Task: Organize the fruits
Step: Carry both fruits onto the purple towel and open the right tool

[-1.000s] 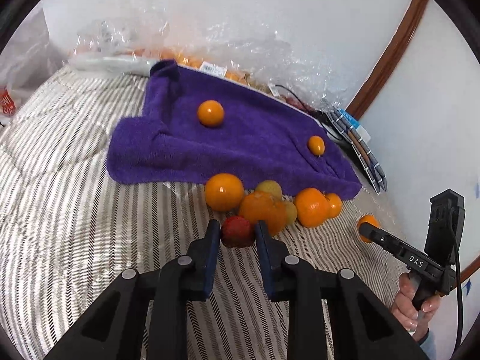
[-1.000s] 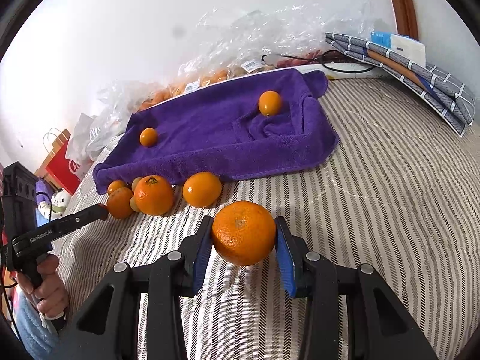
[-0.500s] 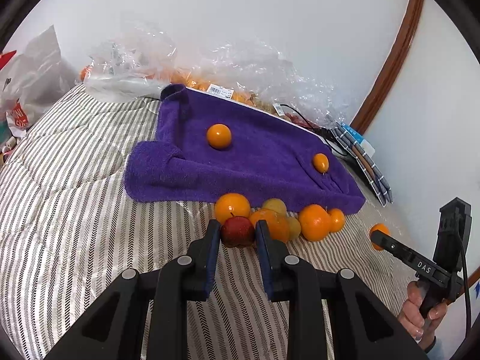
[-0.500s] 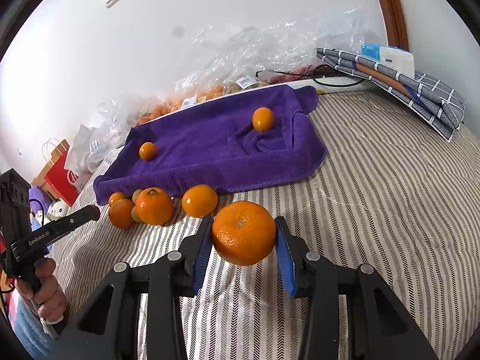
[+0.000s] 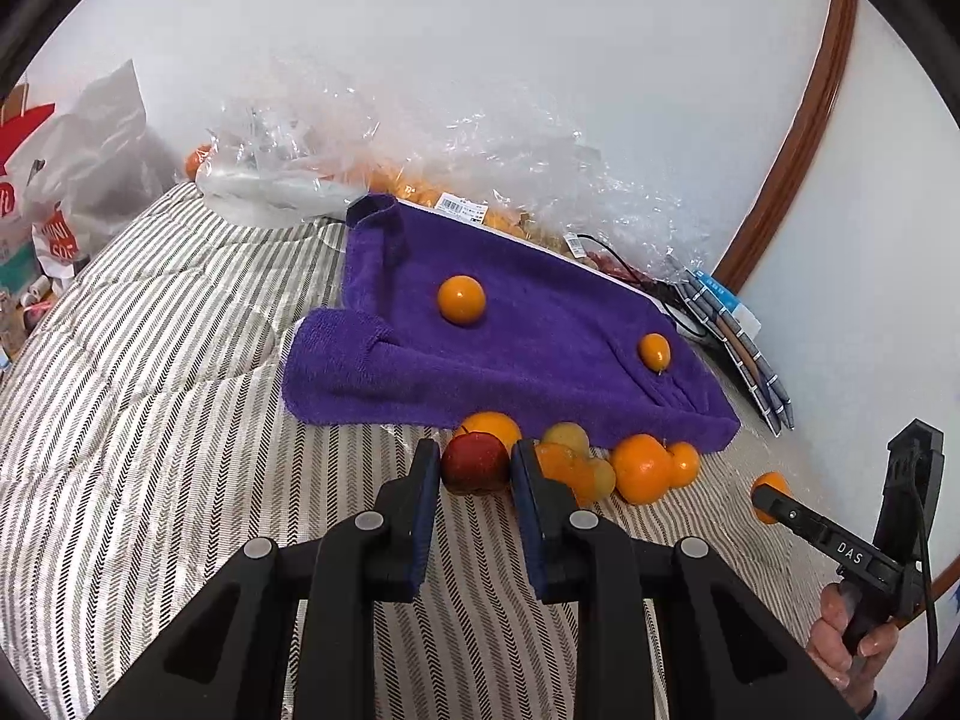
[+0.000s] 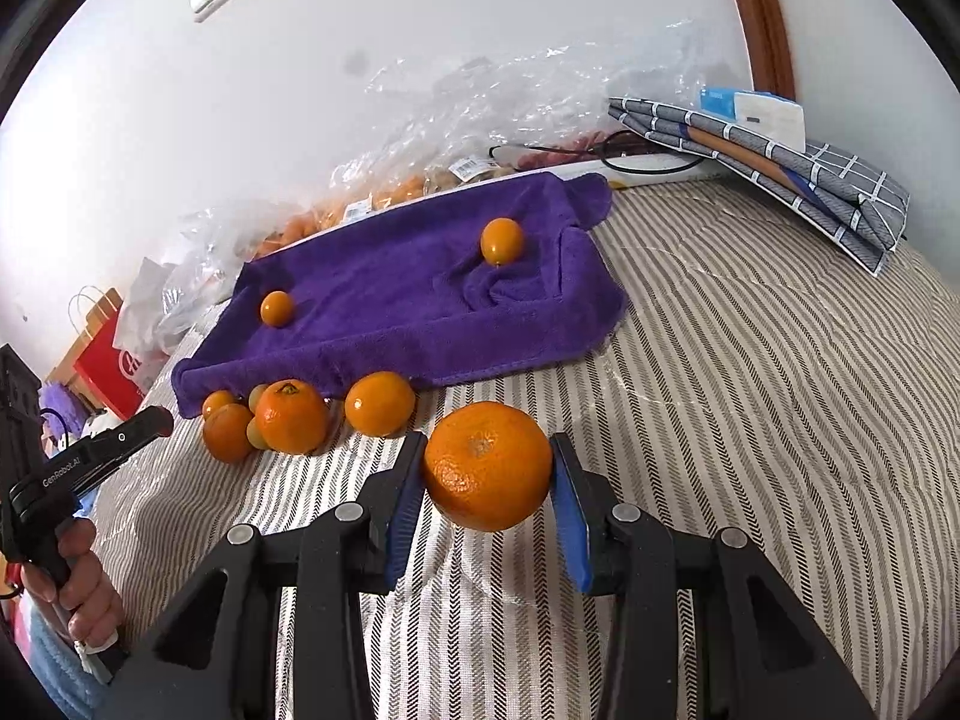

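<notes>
My left gripper (image 5: pixel 474 462) is shut on a small red apple (image 5: pixel 475 461), held above the striped bedding. My right gripper (image 6: pixel 487 468) is shut on a large orange (image 6: pixel 487 465); it shows small in the left wrist view (image 5: pixel 771 489). A purple towel (image 5: pixel 540 348) lies ahead with two small oranges on it (image 5: pixel 461 299) (image 5: pixel 654 350). A cluster of oranges and yellow-green fruits (image 5: pixel 600 462) lies along the towel's near edge, also in the right wrist view (image 6: pixel 294 415).
Crinkled clear plastic bags of fruit (image 5: pixel 432 162) lie against the wall behind the towel. A folded checked cloth (image 6: pixel 780 168) and a black cable (image 6: pixel 630 156) sit at the far right. A red shopping bag (image 6: pixel 114 360) stands at the bed's left side.
Both grippers have lifted and drawn back from the fruit cluster, each still holding its fruit. The towel and fruits now sit farther ahead.
</notes>
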A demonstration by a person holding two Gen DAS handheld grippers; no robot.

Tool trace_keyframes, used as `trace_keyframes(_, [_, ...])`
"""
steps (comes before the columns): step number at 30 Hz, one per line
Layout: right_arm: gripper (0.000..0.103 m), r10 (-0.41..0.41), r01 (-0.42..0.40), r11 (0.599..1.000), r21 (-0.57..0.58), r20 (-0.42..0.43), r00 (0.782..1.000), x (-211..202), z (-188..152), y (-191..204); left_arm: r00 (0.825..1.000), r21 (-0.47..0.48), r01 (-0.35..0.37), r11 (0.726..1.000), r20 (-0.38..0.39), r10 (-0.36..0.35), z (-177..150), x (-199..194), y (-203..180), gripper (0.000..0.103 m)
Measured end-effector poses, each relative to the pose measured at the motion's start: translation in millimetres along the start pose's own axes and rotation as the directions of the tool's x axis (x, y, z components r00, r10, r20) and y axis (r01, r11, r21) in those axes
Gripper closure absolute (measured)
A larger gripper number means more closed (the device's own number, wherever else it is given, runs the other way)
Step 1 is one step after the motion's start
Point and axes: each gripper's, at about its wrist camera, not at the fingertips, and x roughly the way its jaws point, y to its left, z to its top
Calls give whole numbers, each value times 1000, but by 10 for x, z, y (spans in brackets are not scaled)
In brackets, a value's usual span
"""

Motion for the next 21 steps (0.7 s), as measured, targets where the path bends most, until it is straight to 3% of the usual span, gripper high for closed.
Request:
trace_keyframes(6, [63, -14, 14, 1000, -28, -19, 1000, -8, 86, 72, 998, 10, -63, 998, 23, 63, 47, -103, 8, 80])
trace_keyframes(11, [63, -31, 33, 996, -79, 20, 999, -130, 325, 175, 993, 15, -107, 994, 45, 106, 213, -351, 2, 80])
trace_keyframes(17, [63, -29, 34, 994, -105, 50, 998, -99, 639, 300, 990, 48, -116, 992, 80, 112, 493, -558, -107, 80])
trace_keyframes(21, [63, -26, 35, 990, -134, 72, 997, -36, 807, 376, 990, 56, -117, 991, 87, 112, 675, -476, -170, 80])
